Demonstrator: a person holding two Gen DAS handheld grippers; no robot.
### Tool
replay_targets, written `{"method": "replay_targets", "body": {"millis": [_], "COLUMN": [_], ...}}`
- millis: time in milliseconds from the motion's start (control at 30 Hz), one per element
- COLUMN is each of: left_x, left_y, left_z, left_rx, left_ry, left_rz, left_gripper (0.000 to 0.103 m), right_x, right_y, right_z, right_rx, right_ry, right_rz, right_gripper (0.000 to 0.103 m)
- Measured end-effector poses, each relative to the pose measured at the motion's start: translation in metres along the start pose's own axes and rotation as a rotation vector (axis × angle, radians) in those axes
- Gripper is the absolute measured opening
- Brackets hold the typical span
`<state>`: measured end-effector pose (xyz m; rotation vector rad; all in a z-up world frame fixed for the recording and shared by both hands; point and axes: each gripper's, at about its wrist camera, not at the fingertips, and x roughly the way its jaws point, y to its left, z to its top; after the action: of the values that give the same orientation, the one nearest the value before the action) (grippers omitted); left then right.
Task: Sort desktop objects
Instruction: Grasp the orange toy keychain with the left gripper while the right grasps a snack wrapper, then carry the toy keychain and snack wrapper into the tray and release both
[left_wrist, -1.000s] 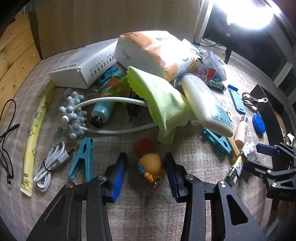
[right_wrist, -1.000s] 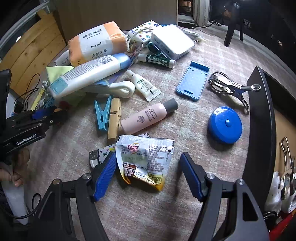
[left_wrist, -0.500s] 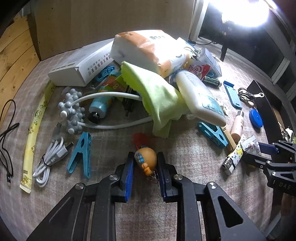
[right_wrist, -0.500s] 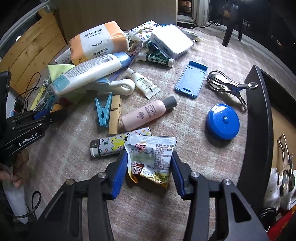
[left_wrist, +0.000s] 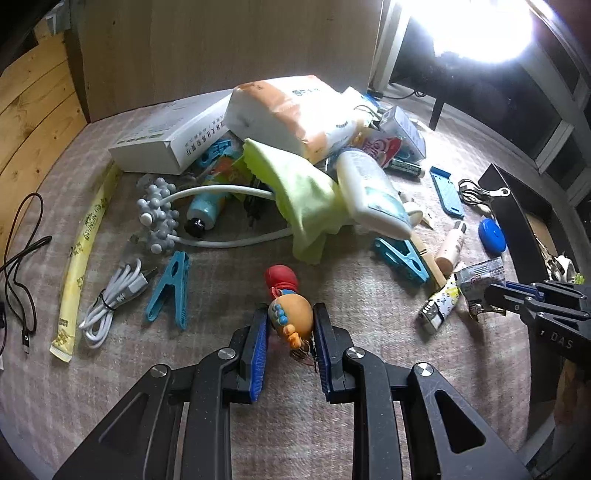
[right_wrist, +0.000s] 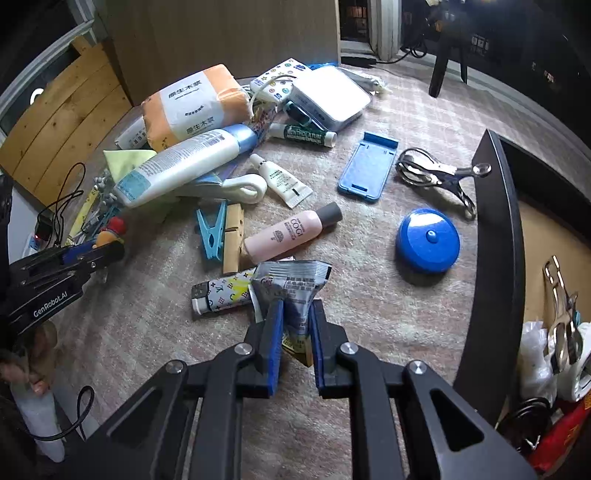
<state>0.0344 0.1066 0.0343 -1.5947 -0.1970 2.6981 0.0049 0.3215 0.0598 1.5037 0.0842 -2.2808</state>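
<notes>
A small toy figure with an orange body and a red hat sits between the blue pads of my left gripper, which is shut on it just above the cloth-covered table. In the right wrist view my right gripper has its jaws closing on a grey coffee-creamer sachet. The pads press on the sachet and it is crumpled upward. The right gripper with the sachet also shows at the right edge of the left wrist view. My left gripper appears at the left of the right wrist view.
A patterned lighter, pink bottle and blue round case lie near the sachet. A black tray stands to the right. A pile with a tissue pack, white box and green cloth lies behind the toy.
Both grippers went from wide to closed: the left onto the toy figure, the right onto the sachet, which crumpled. Both have lifted slightly off the table.
</notes>
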Motion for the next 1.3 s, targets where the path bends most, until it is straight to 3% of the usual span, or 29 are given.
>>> {"method": "replay_targets", "body": {"millis": [233, 500, 833, 1300], "left_x": [-0.011, -0.029, -0.043, -0.045], "left_y": [-0.007, -0.045, -0.137, -0.282], "left_z": [-0.003, 0.006, 0.017, -0.001], "left_rx": [-0.001, 0.044, 0.169, 0.363], "left_ry": [-0.014, -0.052, -0.077, -0.019], "left_rz": [-0.007, -0.069, -0.179, -0.323], "left_gripper": [0.022, 0.022, 0.022, 0.022], "right_x": [0.004, -0.029, -0.087, -0.149], "right_y": [-0.001, -0.02, -0.068, -0.17], "right_z": [0.004, 0.001, -0.023, -0.081], "right_rx": [0.016, 0.054, 0.141, 0.359], "right_ry": [-0.044, -0.121, -0.219, -0.282], "right_rz": [0.027, -0.003, -0.091, -0.195], "right_gripper": [0.007, 0.007, 0.007, 0.007]}}
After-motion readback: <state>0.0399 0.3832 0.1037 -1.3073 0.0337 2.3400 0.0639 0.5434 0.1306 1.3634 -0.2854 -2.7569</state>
